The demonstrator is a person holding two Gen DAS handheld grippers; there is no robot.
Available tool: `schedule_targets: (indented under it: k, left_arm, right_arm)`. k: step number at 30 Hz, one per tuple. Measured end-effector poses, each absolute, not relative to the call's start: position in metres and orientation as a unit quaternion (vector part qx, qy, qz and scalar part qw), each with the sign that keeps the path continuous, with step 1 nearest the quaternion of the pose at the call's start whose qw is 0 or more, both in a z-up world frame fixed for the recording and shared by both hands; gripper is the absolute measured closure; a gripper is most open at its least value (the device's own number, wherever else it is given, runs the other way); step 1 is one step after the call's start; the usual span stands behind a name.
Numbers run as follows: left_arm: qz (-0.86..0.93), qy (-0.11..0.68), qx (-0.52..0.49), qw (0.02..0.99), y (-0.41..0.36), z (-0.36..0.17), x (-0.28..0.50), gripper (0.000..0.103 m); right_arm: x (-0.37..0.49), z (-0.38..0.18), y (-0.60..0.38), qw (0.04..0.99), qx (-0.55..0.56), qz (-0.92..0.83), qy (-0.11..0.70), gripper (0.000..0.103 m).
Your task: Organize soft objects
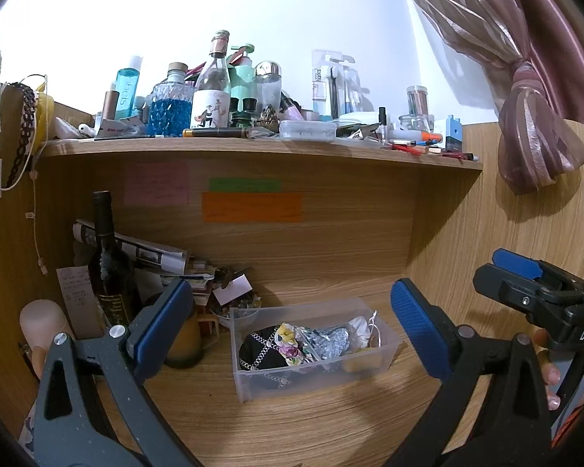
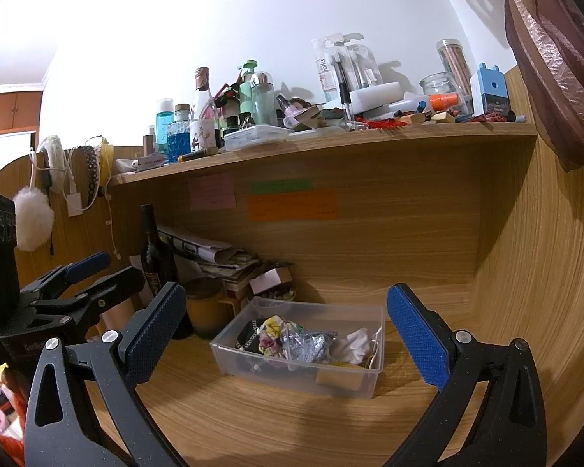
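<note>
Both wide-open, empty grippers, left gripper (image 1: 292, 327) and right gripper (image 2: 288, 330), hover near the clear bin (image 2: 253, 362) of soft objects (image 2: 311, 340) lying straight ahead, neither clearly nearer.

I've got the wooden surface (image 2: 276, 420) carrying a clear plastic box (image 2: 253, 369); behind it sit a dark wine bottle (image 2: 153, 257), a brown mug (image 2: 204, 307) and stacked papers (image 2: 218, 257).
</note>
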State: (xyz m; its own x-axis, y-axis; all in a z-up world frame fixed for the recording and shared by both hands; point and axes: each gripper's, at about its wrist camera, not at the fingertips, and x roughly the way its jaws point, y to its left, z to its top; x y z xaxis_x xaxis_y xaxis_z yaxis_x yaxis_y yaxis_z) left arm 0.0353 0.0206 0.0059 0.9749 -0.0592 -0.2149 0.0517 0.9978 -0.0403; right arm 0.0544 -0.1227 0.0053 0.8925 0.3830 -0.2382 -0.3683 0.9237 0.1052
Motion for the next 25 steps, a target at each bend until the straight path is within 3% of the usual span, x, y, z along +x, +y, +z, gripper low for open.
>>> schedule_targets:
  k: [25]
  left_arm:
    - [-0.04, 0.114, -0.016, 0.993, 0.0208, 0.0053, 0.0376, 0.0]
  right_arm:
    - [0.0561, 0.0031, -0.1259, 0.972, 0.028, 0.194, 0.131, 0.0]
